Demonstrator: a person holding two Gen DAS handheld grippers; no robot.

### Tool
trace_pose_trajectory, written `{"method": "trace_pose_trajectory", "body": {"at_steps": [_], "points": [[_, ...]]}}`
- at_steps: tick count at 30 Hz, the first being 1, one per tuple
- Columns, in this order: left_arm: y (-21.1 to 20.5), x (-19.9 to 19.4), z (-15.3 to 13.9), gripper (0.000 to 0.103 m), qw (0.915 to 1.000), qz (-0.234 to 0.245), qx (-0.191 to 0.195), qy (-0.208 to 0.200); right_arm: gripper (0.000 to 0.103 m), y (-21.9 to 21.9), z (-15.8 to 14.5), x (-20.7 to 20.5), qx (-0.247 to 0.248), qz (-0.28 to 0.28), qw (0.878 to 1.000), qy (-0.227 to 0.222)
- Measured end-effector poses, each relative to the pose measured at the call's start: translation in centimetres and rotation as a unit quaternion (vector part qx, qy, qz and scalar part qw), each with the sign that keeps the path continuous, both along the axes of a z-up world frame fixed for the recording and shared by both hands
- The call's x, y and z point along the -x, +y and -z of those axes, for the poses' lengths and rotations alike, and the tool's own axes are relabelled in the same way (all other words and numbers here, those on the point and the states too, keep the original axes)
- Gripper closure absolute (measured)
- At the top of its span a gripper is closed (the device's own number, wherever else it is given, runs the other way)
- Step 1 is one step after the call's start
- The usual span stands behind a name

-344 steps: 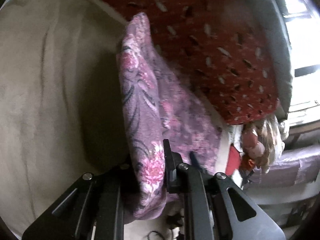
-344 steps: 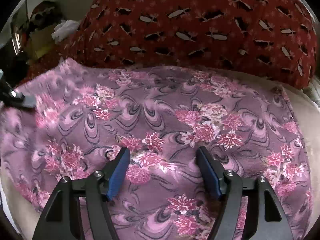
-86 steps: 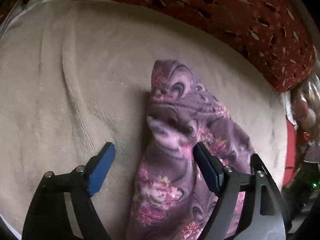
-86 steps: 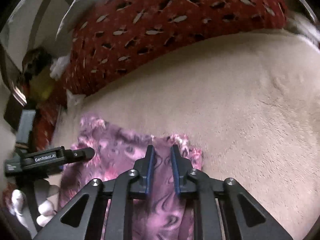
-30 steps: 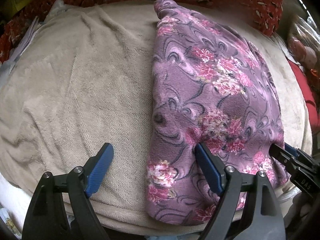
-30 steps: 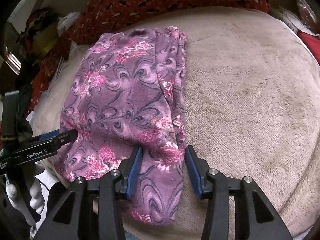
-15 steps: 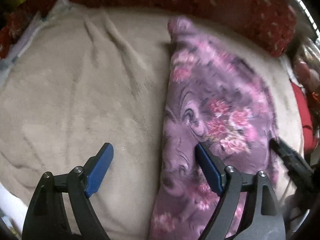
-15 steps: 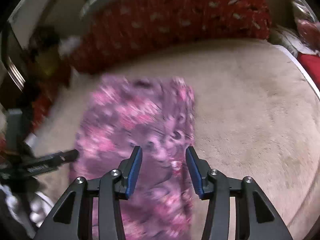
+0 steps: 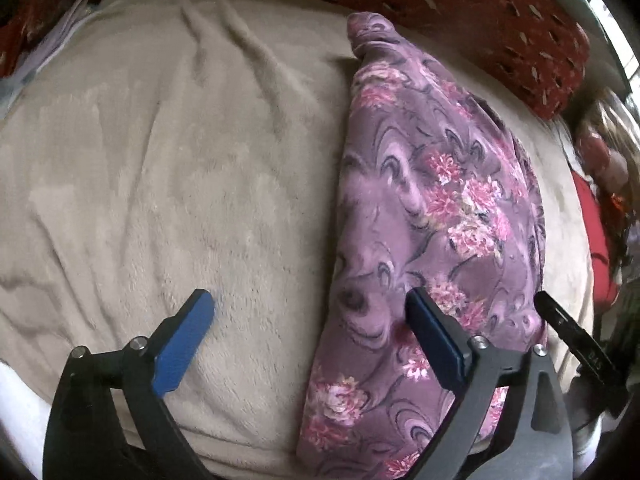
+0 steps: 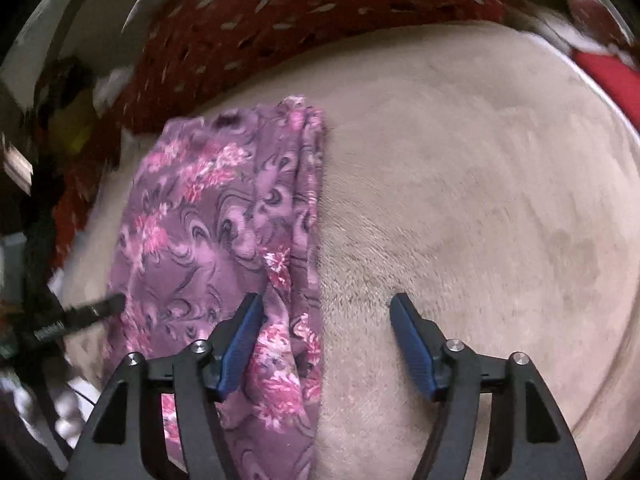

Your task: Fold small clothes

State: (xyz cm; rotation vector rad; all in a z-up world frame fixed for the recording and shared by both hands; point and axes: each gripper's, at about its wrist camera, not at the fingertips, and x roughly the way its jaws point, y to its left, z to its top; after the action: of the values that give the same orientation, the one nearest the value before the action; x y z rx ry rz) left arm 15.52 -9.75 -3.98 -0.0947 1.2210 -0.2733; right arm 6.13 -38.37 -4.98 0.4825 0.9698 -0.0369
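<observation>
Purple floral garment (image 9: 436,216) lies folded into a long strip on a beige blanket (image 9: 180,168). Long axis runs from the blanket's near edge away toward the far edge, where a red patterned cloth (image 9: 460,4) borders it. Far end is narrow and bunched into a twisted tip, pointing at the red cloth; near end is wider and drapes over the blanket's near edge.

Left tool (image 9: 310,318): jaws spread wide, holding nothing. Its left finger is over bare blanket, its right finger over the garment's near part, so the strip's left edge falls between the two. Contact with the fabric cannot be told.

Right tool (image 10: 326,318): jaws spread wide, holding nothing. In the right wrist view the garment (image 10: 224,232) sits left of centre, layered folds stacked along its right edge. The tool's left finger is at that folded edge near the near end; its right finger is over bare blanket (image 10: 480,208), apart from the cloth.

Each tool's tip shows at the garment's opposite long side in the other's view.
</observation>
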Motion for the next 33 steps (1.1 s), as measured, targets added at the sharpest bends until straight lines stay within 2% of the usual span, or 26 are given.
{"method": "trace_pose_trajectory", "body": {"at_steps": [3,5,11,15,17,22,27,30,33], "points": [[0.0,0.7,-0.1,0.005,1.0,0.001,-0.007,0.0,0.029,0.0,-0.1,0.6,-0.005,0.01,1.0,0.014],[0.2,1.7,-0.1,0.005,0.9998,0.004,-0.017,-0.001,0.019,-0.1,0.0,1.3,-0.004,0.015,1.0,0.023],[0.4,4.6,-1.0,0.006,0.9989,0.009,-0.04,-0.022,0.015,-0.3,0.3,3.4,-0.037,0.031,0.998,0.038],[0.9,6.6,-2.4,0.006,0.9978,0.01,-0.046,-0.048,0.015,0.6,-0.4,4.2,0.008,-0.001,0.996,0.085],[1.4,7.9,-3.1,0.006,0.9969,0.01,-0.049,-0.061,0.015,1.0,-1.4,5.3,0.043,-0.002,0.995,0.086],[2.2,10.8,-4.7,0.006,0.9935,0.015,-0.059,-0.096,0.015,1.7,-5.6,8.9,0.102,-0.005,0.994,0.041],[1.6,12.9,-5.9,0.006,0.9888,0.029,-0.071,-0.128,0.013,2.8,-9.0,11.9,0.187,-0.015,0.982,-0.001],[1.4,13.9,-6.3,0.006,0.9877,0.033,-0.069,-0.136,0.012,3.4,-9.6,12.3,0.22,-0.022,0.975,-0.019],[1.1,14.5,-6.7,0.006,0.9873,0.032,-0.067,-0.14,0.011,3.9,-9.2,13.0,0.229,-0.029,0.973,-0.027]]}}
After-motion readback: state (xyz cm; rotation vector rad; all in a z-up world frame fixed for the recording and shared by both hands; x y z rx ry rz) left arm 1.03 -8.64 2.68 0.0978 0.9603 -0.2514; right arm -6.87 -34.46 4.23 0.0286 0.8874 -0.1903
